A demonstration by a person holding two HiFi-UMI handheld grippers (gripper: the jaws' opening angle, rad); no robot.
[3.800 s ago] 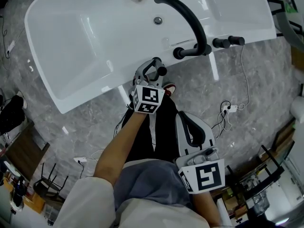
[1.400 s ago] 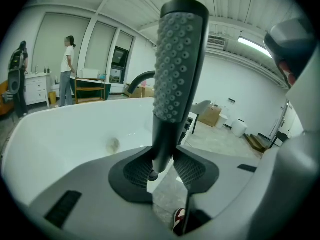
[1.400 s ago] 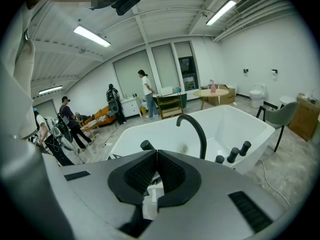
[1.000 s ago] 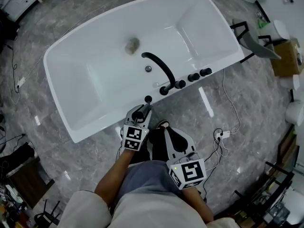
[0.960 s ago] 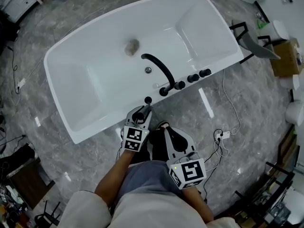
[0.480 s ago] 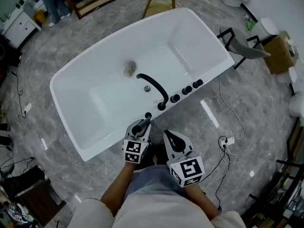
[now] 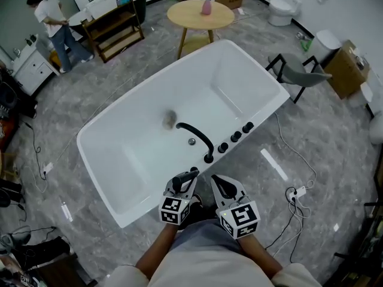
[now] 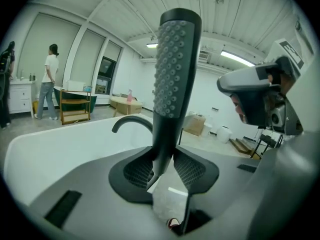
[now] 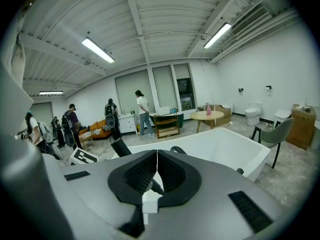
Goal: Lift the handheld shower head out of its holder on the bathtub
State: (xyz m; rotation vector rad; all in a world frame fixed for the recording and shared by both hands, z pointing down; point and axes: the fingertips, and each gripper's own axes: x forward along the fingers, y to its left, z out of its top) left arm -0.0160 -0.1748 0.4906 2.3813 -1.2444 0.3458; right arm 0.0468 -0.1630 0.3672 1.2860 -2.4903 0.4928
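Observation:
The dark grey handheld shower head [image 8: 172, 79] stands upright between the jaws of my left gripper [image 8: 163, 173], which is shut on its handle. Its nubbed face looks toward the camera. From the head view the left gripper [image 7: 181, 184] holds the shower head [image 7: 186, 177] just in front of the near rim of the white bathtub [image 7: 108, 142], near the black faucet [image 7: 194, 133]. My right gripper [image 7: 224, 188] hangs beside it, shut and empty; its pads [image 9: 169, 170] touch each other. The holder on the rim is hidden behind the shower head.
Three black knobs [image 7: 236, 136] sit on the tub rim right of the faucet. A round wooden table [image 7: 200, 15], a grey chair [image 7: 296, 70], a toilet [image 7: 280, 9] and a wooden shelf [image 7: 114, 31] stand beyond the tub. Cables and a power strip [image 7: 296, 191] lie on the floor at right.
Both grippers have risen and drawn back from the tub rim, the left one carrying the shower head. The head view now takes in more of the room.

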